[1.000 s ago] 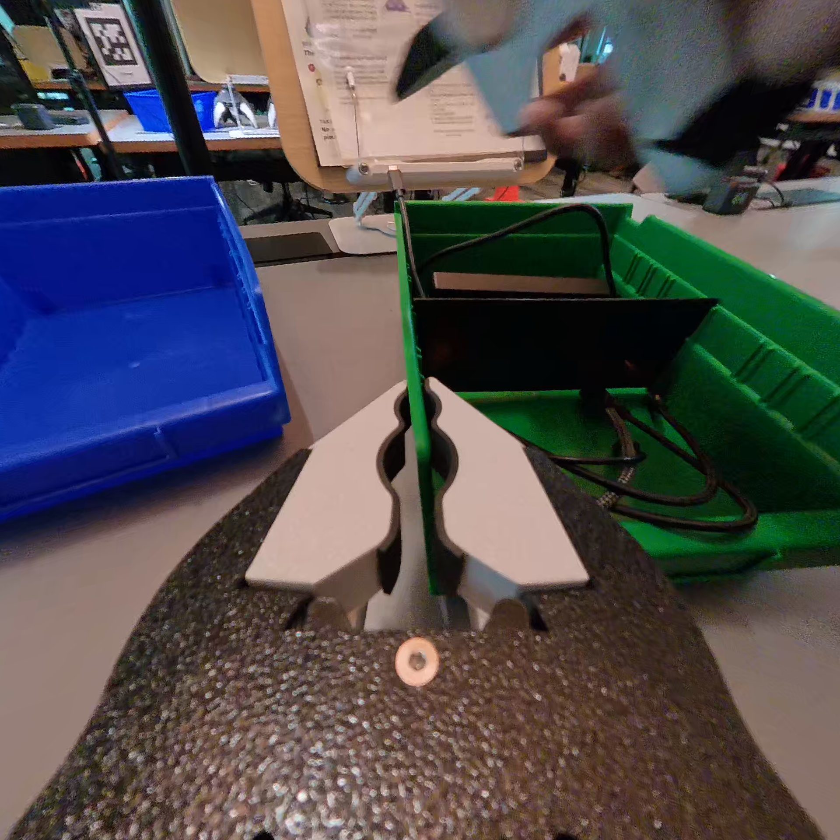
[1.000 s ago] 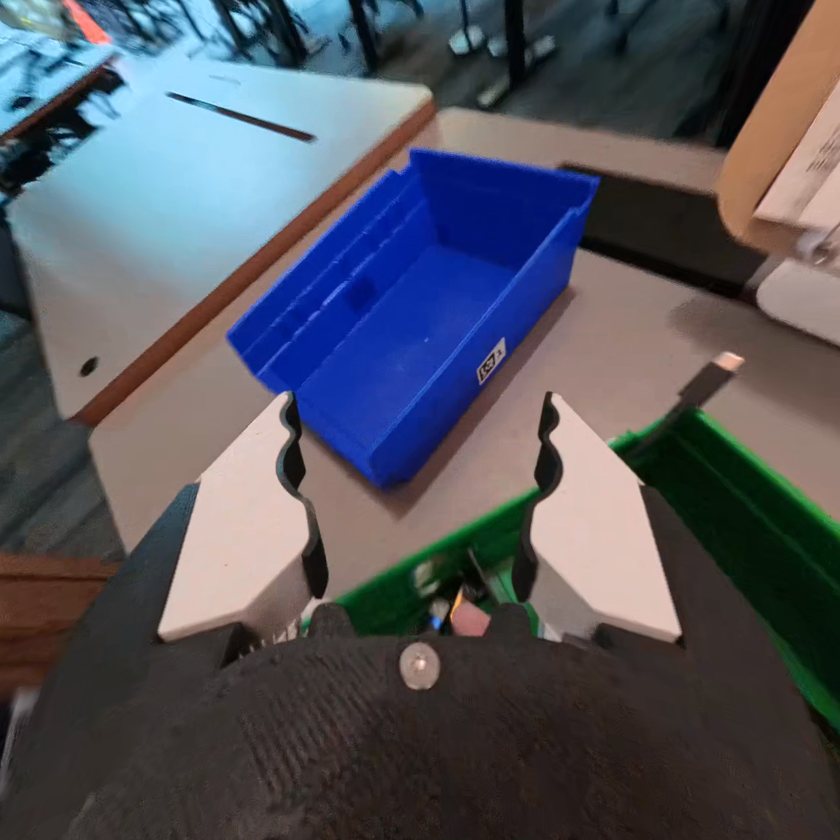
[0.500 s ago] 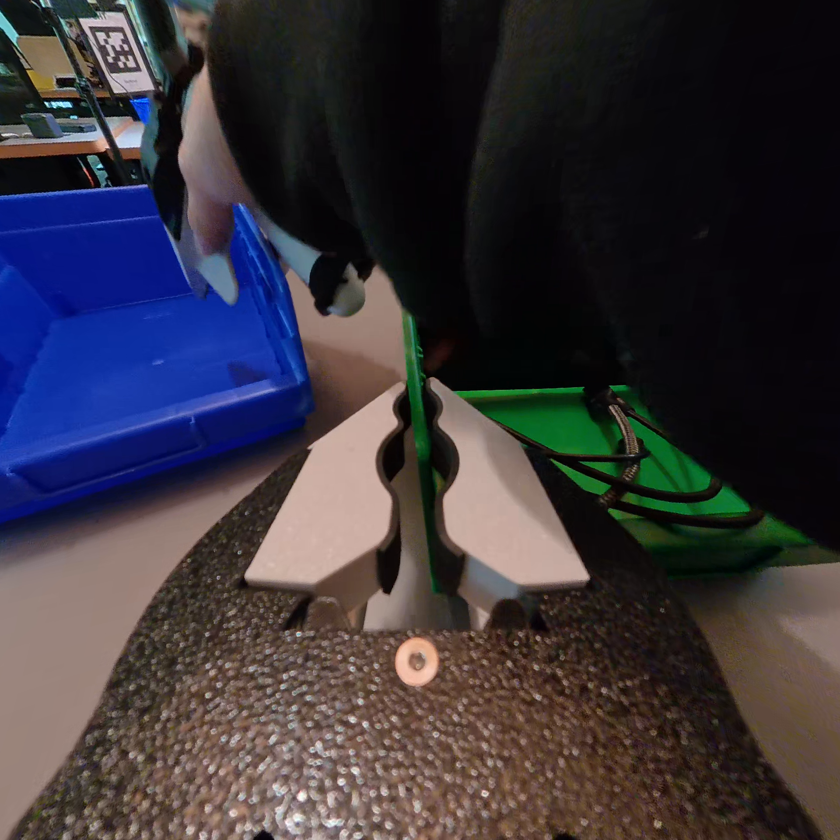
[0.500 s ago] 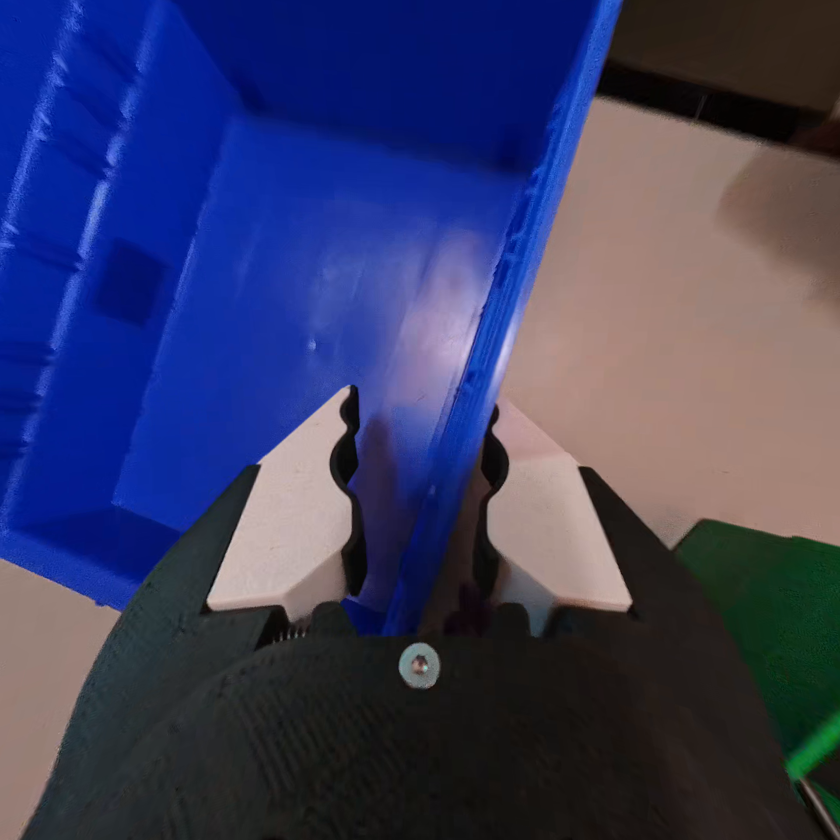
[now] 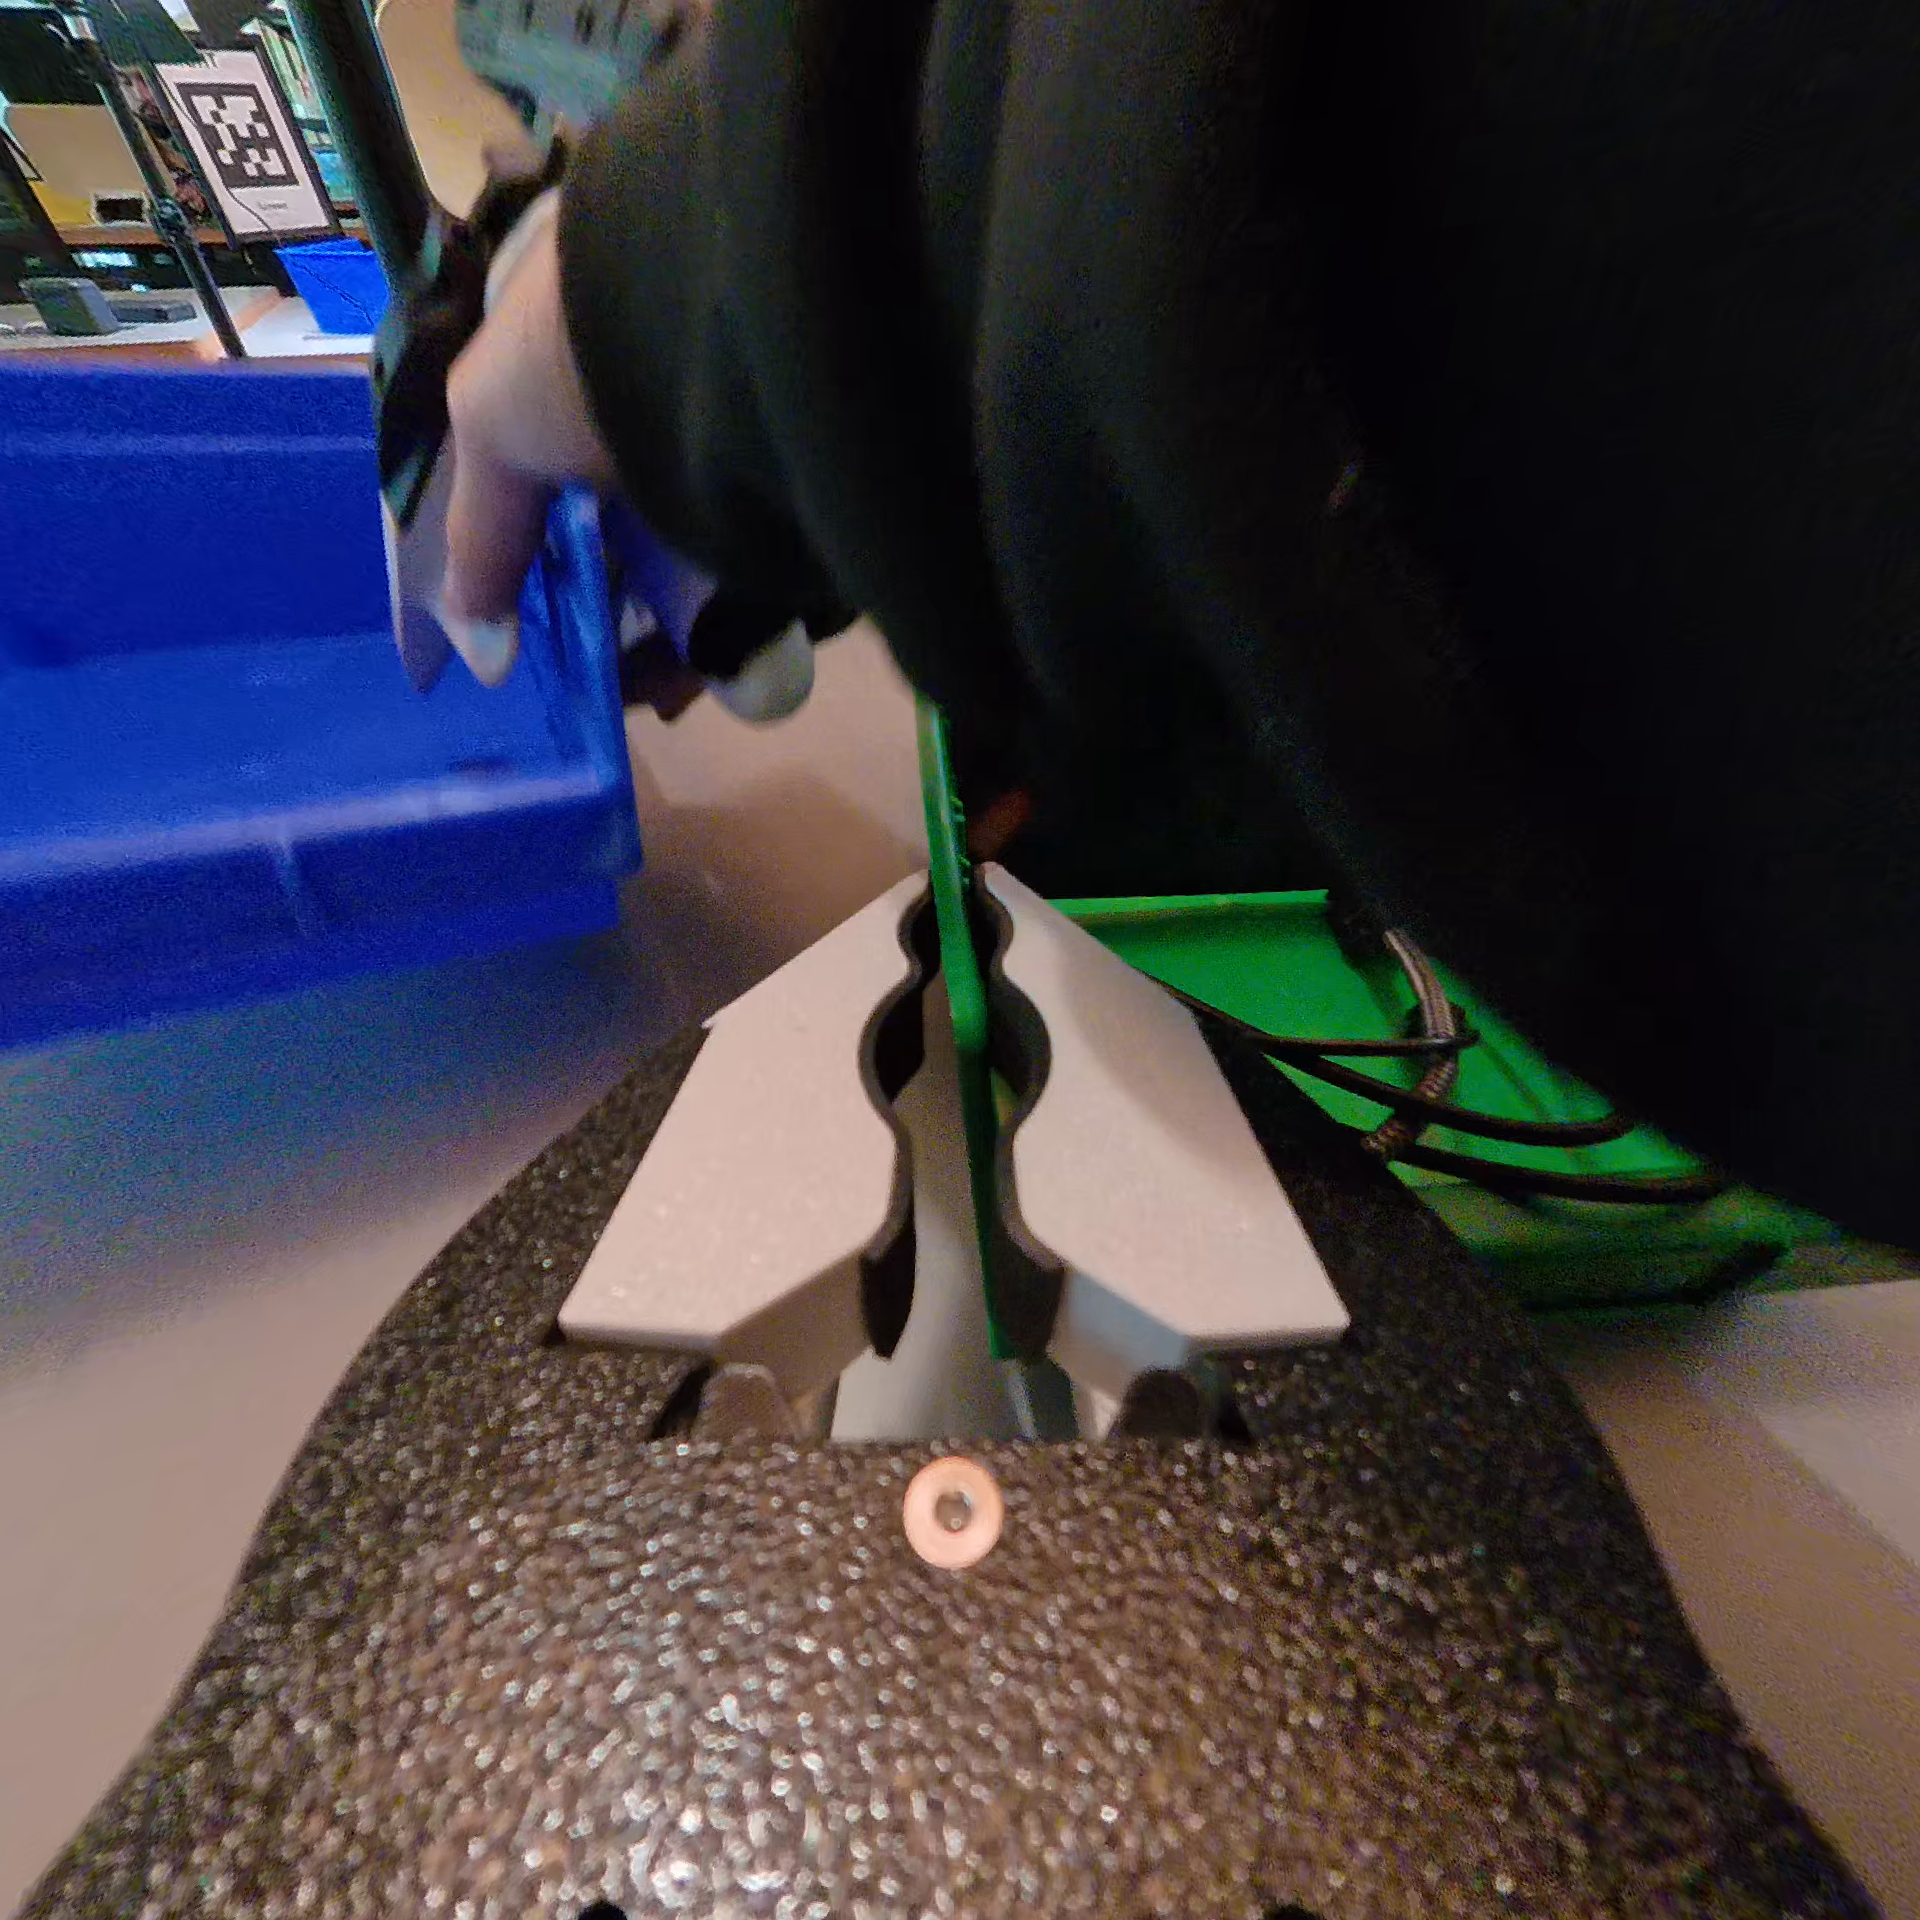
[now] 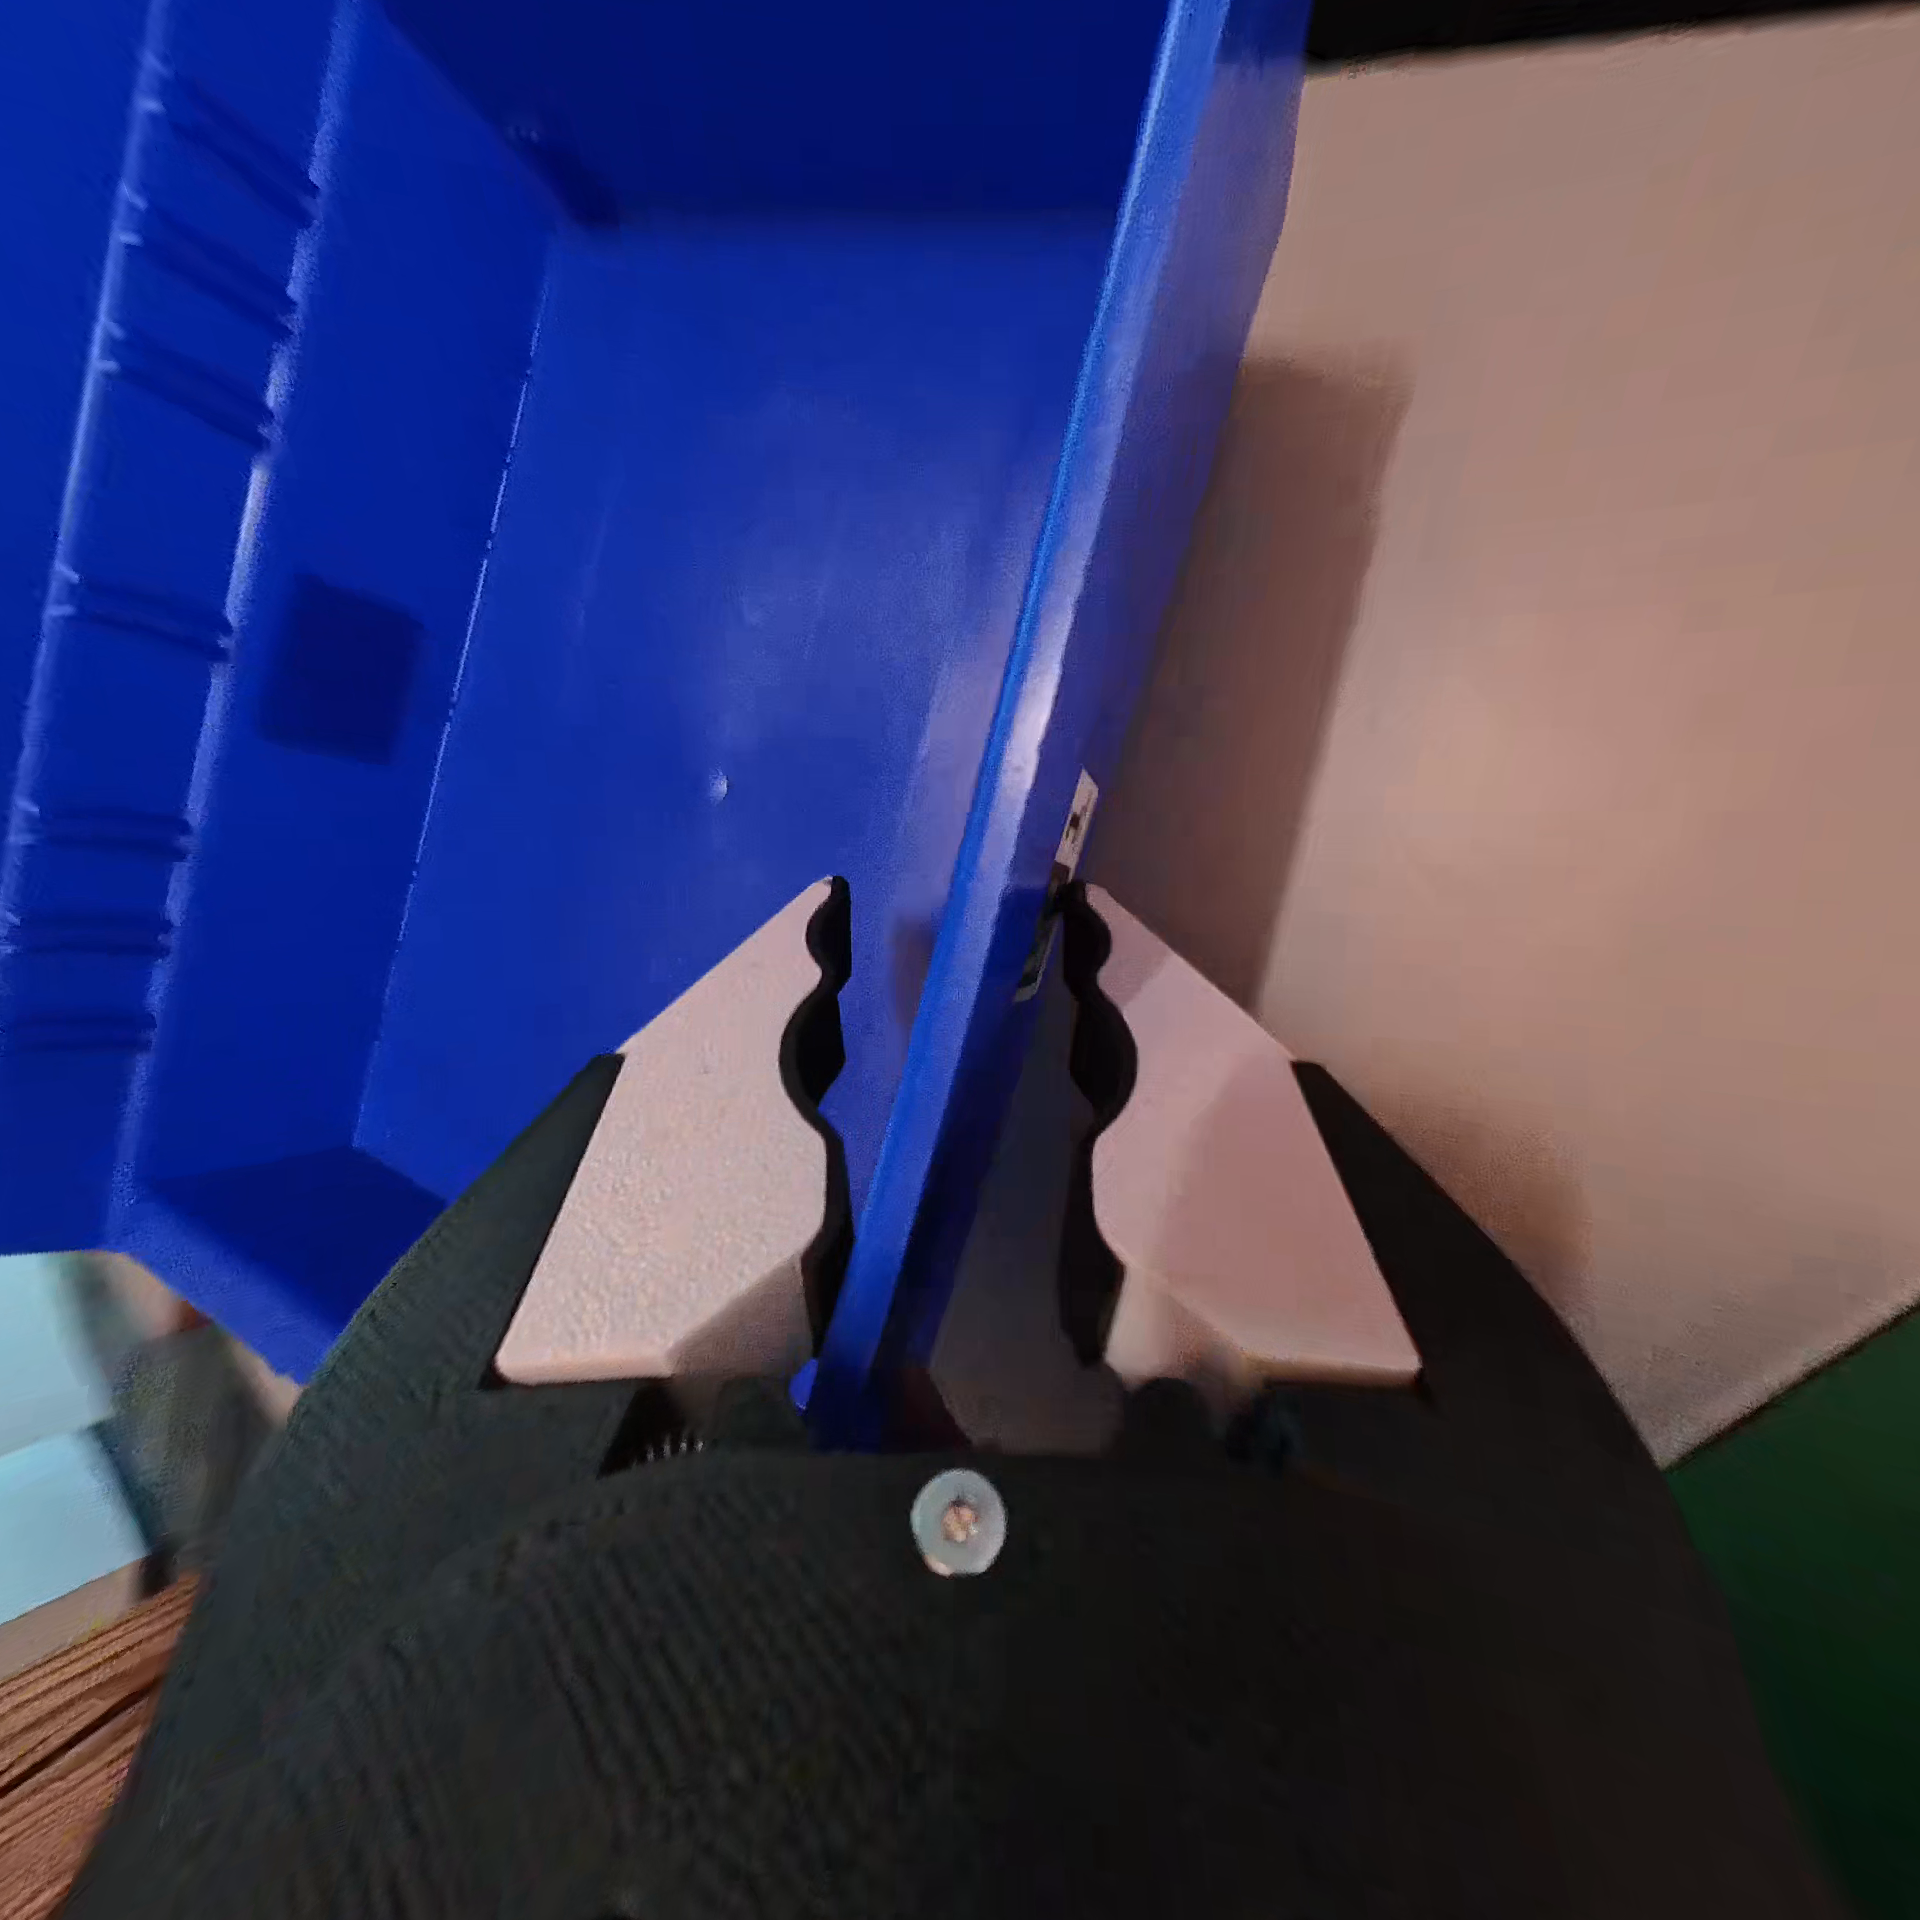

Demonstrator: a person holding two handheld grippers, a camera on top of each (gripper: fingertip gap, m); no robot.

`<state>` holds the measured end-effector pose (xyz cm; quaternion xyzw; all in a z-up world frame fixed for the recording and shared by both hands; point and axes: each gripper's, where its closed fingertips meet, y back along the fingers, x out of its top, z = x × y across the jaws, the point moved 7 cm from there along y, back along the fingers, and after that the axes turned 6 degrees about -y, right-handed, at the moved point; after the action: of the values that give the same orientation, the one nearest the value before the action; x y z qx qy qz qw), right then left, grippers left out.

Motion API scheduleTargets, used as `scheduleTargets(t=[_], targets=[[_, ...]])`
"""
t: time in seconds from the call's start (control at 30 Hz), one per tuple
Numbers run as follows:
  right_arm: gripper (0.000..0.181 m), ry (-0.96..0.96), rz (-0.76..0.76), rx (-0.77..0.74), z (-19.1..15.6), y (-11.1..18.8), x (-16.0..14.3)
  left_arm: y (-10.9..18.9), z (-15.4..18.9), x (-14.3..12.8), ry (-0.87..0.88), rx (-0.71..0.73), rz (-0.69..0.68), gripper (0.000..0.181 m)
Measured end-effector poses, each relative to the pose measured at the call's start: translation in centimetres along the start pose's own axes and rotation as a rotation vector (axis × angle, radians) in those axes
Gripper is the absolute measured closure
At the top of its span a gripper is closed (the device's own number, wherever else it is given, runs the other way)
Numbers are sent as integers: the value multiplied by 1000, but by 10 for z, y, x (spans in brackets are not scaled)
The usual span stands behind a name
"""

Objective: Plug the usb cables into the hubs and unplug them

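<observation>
My left gripper (image 5: 956, 883) is shut on the left wall of the green bin (image 5: 1247, 966). Black USB cables (image 5: 1455, 1122) lie coiled on the bin's floor. A black sleeve (image 5: 1351, 520) crosses in front and hides the rest of the green bin, so no hub shows. My right gripper (image 6: 951, 894) straddles the right wall of the empty blue bin (image 6: 675, 623), with its fingers pressed on both sides of the wall. In the left wrist view the right gripper (image 5: 613, 665) sits over the blue bin (image 5: 260, 727), held by a hand (image 5: 509, 416).
Both bins stand on a light table (image 5: 208, 1247), the blue one to the left of the green. A corner of the green bin (image 6: 1818, 1507) shows at the lower right. The table's near edge and a wooden floor (image 6: 62, 1662) show at the lower left. A marker sign (image 5: 244, 135) stands far behind.
My right gripper swung from above the green bin across to the blue bin and closed its wide-open fingers onto the bin's right wall. My left gripper stayed shut on the green bin's wall.
</observation>
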<state>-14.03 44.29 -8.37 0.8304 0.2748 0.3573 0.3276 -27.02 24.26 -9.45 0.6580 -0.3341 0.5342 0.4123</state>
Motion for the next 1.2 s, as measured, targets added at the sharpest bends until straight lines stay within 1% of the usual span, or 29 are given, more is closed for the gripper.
scheduleTargets(t=[0.03, 0.1, 0.17, 0.2, 0.27, 0.33, 0.4, 0.47, 0.57, 0.63, 0.73, 0.77, 0.83, 0.9, 1.0, 1.1, 1.2], targets=[[141, -10, 15, 65, -9, 13, 10, 1, -2, 0, -3, 5, -2, 180], [140, 0, 68, 185, -27, 50, 35, 2, -7, -1, -16, 20, -9, 179], [141, 40, 134, 273, -37, 99, 60, 5, -13, -2, -25, 34, -14, 179], [141, 75, 174, 293, -37, 127, 72, 6, -17, -2, -28, 38, -17, 179], [141, 145, 254, 294, -25, 184, 89, 8, -24, -3, -33, 49, -21, 179], [141, 198, 306, 253, 7, 237, 97, 12, -34, -5, -42, 69, -27, 179], [140, 222, 339, 189, 55, 284, 96, 16, -44, -7, -48, 94, -33, 178], [140, 229, 347, 122, 115, 323, 81, 20, -55, -8, -37, 115, -34, 178], [140, 199, 316, 41, 218, 367, 38, 26, -74, -12, -8, 152, -33, 178], [140, 138, 286, -6, 289, 386, -2, 30, -86, -14, 23, 178, -28, 179], [139, 7, 240, -76, 388, 404, -67, 37, -103, -17, 49, 208, -24, 179], [139, -41, 226, -96, 415, 408, -87, 39, -108, -18, 53, 220, -24, 179], [139, -105, 218, -137, 458, 415, -119, 44, -120, -20, 63, 247, -25, 179], [139, -140, 237, -157, 487, 420, -139, 47, -130, -21, 81, 273, -22, 179], [139, -169, 247, -147, 512, 419, -152, 48, -142, -23, 94, 304, -21, 179], [139, -166, 229, -145, 526, 413, -149, 45, -152, -23, 92, 330, -25, 179], [138, -159, 177, -153, 533, 404, -137, 37, -169, -23, 85, 354, -35, 177]])
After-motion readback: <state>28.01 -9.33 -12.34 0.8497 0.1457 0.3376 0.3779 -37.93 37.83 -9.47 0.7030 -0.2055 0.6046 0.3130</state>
